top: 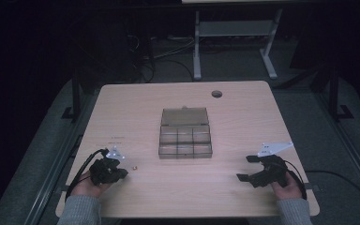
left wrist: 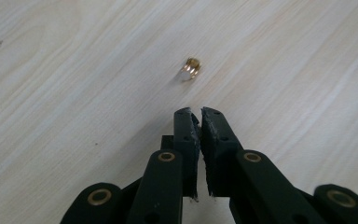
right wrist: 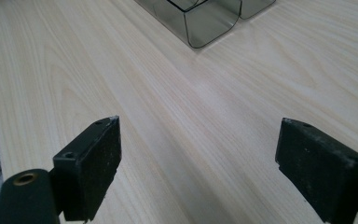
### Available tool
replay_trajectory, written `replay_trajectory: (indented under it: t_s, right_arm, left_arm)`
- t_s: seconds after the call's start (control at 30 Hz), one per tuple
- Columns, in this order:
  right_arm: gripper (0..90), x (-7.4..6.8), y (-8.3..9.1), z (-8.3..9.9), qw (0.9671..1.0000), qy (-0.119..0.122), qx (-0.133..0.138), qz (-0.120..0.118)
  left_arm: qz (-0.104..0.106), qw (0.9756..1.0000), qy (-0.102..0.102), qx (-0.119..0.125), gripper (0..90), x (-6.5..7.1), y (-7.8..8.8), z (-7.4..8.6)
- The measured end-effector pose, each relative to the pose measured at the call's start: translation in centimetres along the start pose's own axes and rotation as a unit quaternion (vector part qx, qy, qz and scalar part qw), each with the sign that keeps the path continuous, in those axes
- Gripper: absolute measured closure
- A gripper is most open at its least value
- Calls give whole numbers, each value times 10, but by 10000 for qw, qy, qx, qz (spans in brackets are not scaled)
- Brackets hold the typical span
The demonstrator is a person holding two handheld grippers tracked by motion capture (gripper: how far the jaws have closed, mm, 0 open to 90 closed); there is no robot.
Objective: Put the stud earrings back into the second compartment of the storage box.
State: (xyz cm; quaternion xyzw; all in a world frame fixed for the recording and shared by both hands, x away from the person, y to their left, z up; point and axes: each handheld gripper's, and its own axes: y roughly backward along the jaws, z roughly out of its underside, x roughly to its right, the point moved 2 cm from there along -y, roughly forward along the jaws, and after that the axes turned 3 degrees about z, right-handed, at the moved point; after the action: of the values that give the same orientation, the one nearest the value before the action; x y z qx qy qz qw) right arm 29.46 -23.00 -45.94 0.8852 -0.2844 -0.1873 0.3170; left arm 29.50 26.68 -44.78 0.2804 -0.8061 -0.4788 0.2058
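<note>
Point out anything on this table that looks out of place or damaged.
A small brass part lies loose on the table, just ahead of the shut left gripper and outside the open compartment box. That gripper's pads look chipped along their inner edges. Nothing else stands out.

The compartment box (top: 185, 138) sits at the table's (top: 243, 103) centre of the high view — a small nut (top: 134, 166) lies lower left of it, just right of the left gripper (top: 122, 173); the right gripper (top: 249, 169) rests lower right.
</note>
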Motion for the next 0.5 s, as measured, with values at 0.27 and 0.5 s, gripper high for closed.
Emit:
replay_trajectory:
  t_s: [0.27, 0.5]
  right_arm:
    - [140, 1, 2, 1, 10000, -48, 64, -9]
    - [140, 0, 3, 1, 9999, -57, 95, -29]
  left_arm:
    - [107, 9999, -14, 121, 845, 3, 11, -8]
    - [342, 9990, -177, 222, 844, 10, 22, -32]
